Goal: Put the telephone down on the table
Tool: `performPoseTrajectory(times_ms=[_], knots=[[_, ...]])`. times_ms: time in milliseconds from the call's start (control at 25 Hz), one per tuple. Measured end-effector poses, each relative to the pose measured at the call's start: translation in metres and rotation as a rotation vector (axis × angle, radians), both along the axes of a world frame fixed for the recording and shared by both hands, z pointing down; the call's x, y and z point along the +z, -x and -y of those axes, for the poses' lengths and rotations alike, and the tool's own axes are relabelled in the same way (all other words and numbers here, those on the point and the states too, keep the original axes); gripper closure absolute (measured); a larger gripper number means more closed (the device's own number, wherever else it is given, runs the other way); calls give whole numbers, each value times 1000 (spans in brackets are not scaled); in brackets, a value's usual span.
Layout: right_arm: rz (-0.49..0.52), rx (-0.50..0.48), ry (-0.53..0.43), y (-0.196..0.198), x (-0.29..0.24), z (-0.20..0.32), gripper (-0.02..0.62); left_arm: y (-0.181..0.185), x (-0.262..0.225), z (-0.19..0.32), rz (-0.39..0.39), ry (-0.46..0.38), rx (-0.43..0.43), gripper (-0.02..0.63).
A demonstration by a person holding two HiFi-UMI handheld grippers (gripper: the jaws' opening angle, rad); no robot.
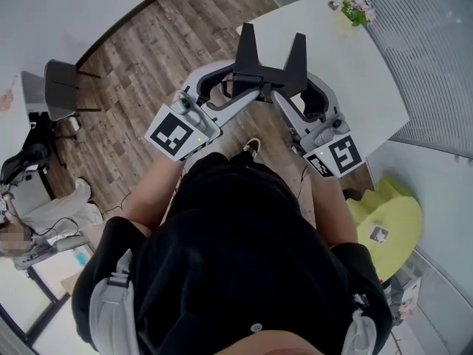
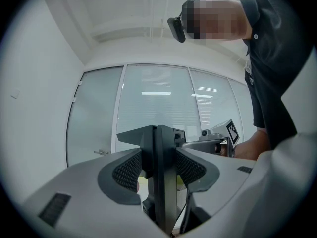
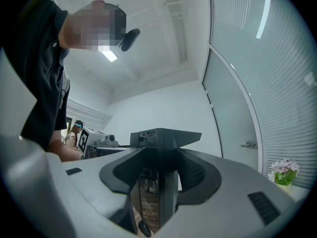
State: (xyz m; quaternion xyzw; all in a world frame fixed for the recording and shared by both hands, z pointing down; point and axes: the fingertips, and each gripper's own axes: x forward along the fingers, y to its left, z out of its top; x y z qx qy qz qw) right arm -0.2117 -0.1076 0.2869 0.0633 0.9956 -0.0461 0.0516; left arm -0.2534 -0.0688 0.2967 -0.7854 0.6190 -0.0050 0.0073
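A black telephone (image 1: 264,71) with two upright prongs hangs in the air between my two grippers, above the wooden floor and just short of the white table's (image 1: 355,80) near edge. My left gripper (image 1: 233,87) is shut on its left end and my right gripper (image 1: 290,95) on its right end. In the left gripper view both pads press on a black edge of the telephone (image 2: 159,152). The right gripper view shows the same grip on the telephone (image 3: 163,138). Both grippers point level and face each other.
A small pot of flowers (image 1: 356,7) stands at the table's far corner. A yellow-green seat (image 1: 395,224) sits at the right, a dark chair (image 1: 63,87) at the left. A frosted glass wall (image 1: 436,58) runs behind the table. A desk with cables lies at the lower left.
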Motion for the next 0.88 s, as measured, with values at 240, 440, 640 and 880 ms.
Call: performPoseTrajectory(times_ms=[240,440,640,880], knots=[[-1,86,32,-23,5,39,368,-19,4,43,-5,22,74,388],[1,173,38,-41,8,67,368,-35,9,74,3,37,171,388],[-4,278,48,-50,14,94,368,-41,12,107,-5,34,273,388],[-30,440,66,-49,29,143,368,-37,29,164,-38,54,434,388]])
